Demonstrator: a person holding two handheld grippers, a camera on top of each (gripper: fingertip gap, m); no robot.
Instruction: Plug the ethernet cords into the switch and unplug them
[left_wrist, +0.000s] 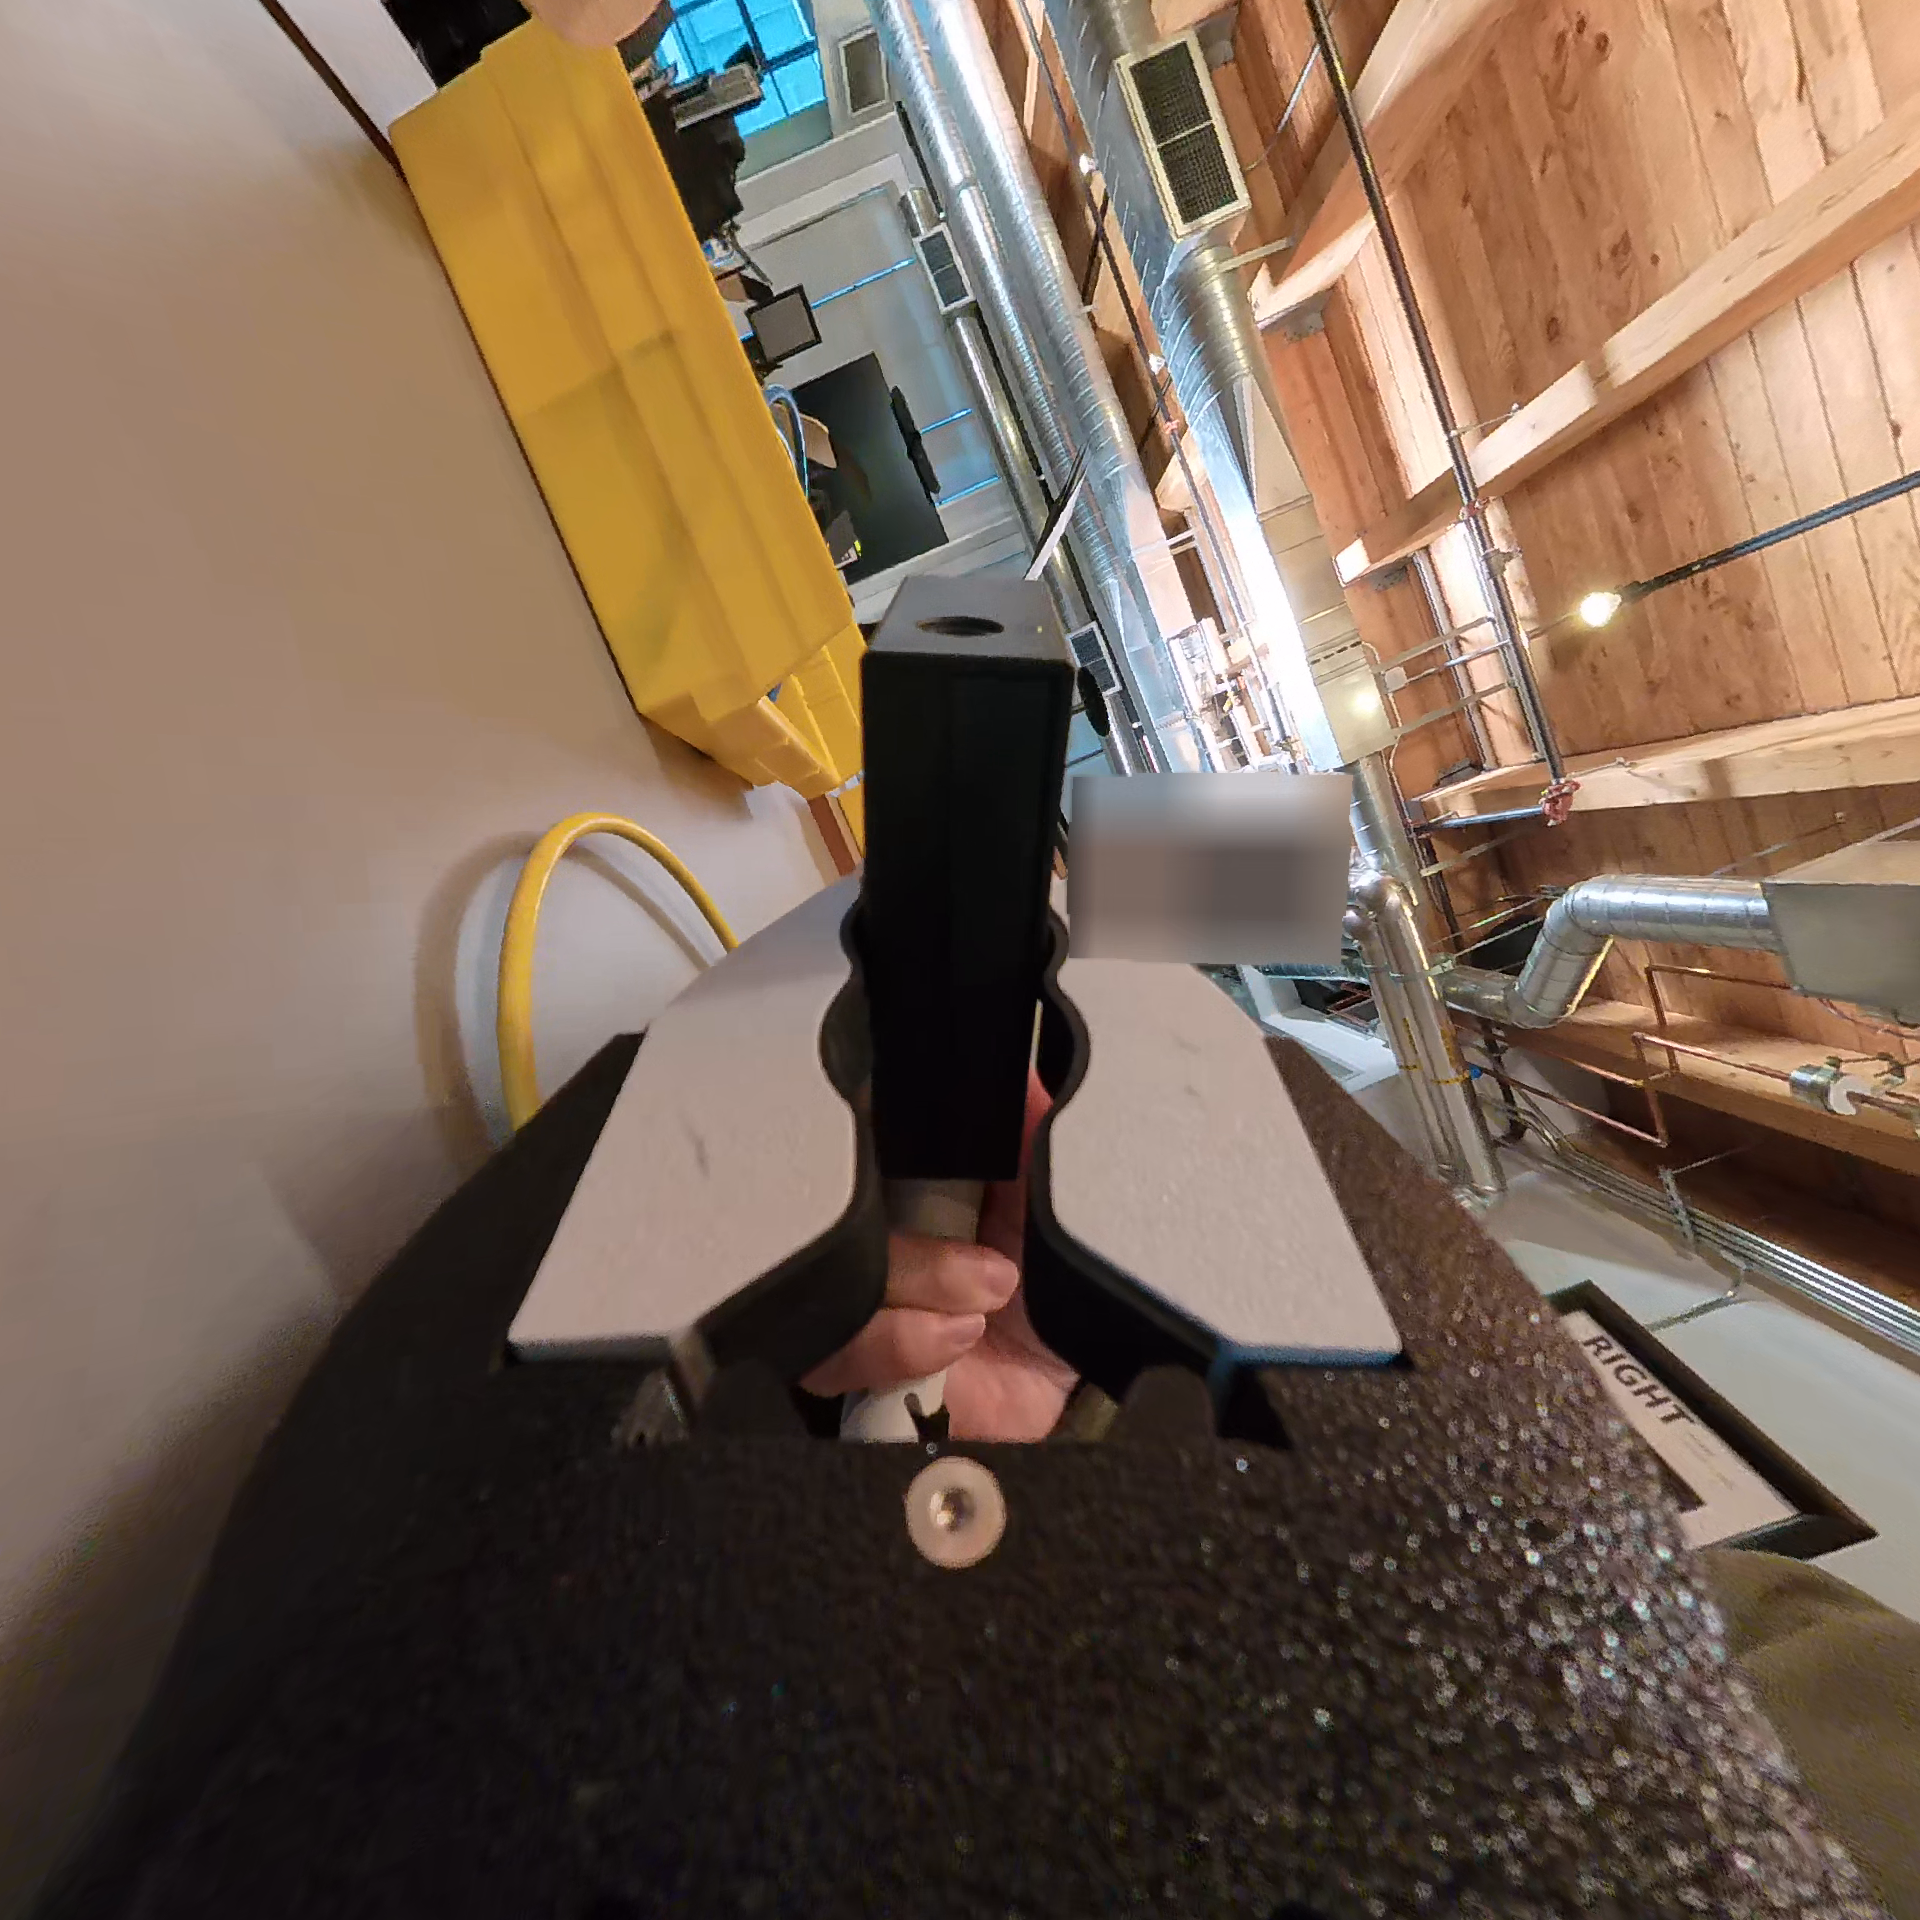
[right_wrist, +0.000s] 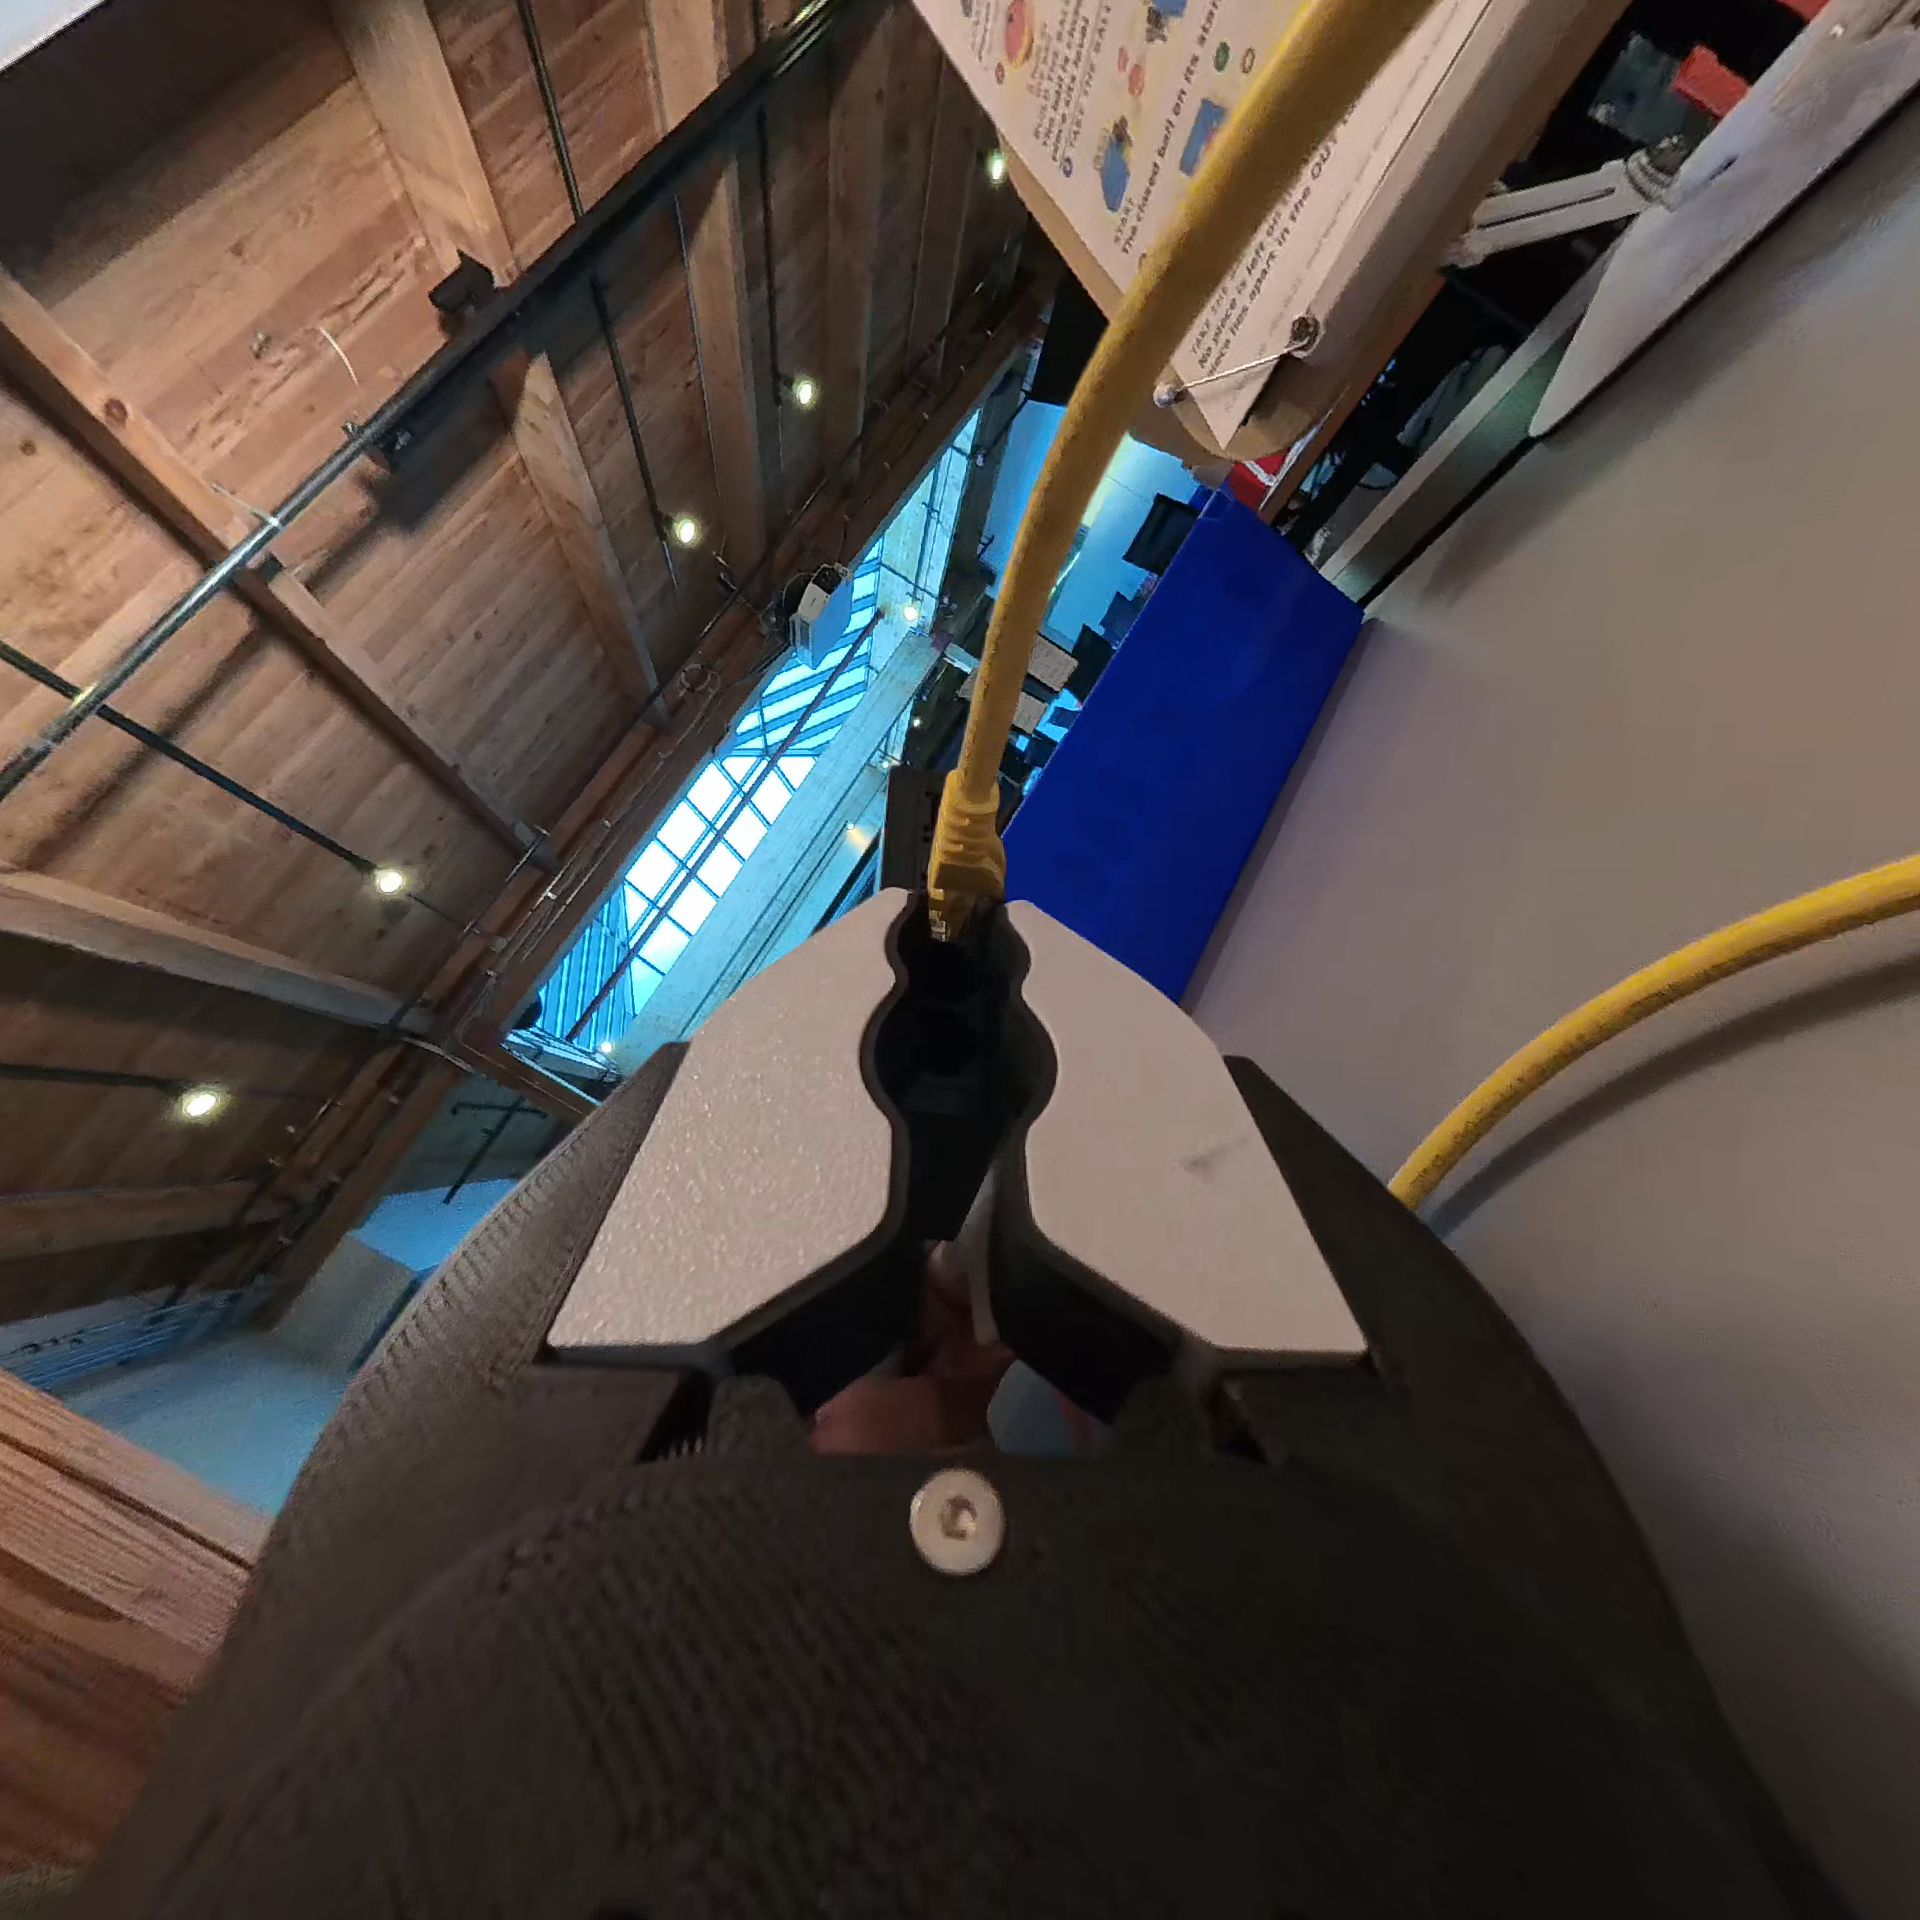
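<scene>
My left gripper (left_wrist: 956, 935) is shut on the black switch (left_wrist: 961, 883). The switch stands upright between the jaws, and its end face with a round socket points away from the camera. A hand shows behind the jaws. A yellow ethernet cord (left_wrist: 525, 966) loops on the table to the left. My right gripper (right_wrist: 961, 920) is shut on the yellow plug (right_wrist: 966, 857) of a cord (right_wrist: 1081, 436) that runs up and away. A black vented body (right_wrist: 912, 821) shows just left of the plug. What the dark part in the jaw gap is, I cannot tell.
Yellow bins (left_wrist: 623, 343) stand on the pale table (left_wrist: 208, 623) at the left. In the right wrist view, a blue bin (right_wrist: 1174, 748) and a board with a printed sheet (right_wrist: 1247, 260) stand on the grey table (right_wrist: 1662, 779). A second yellow cord (right_wrist: 1621, 1029) curves across it.
</scene>
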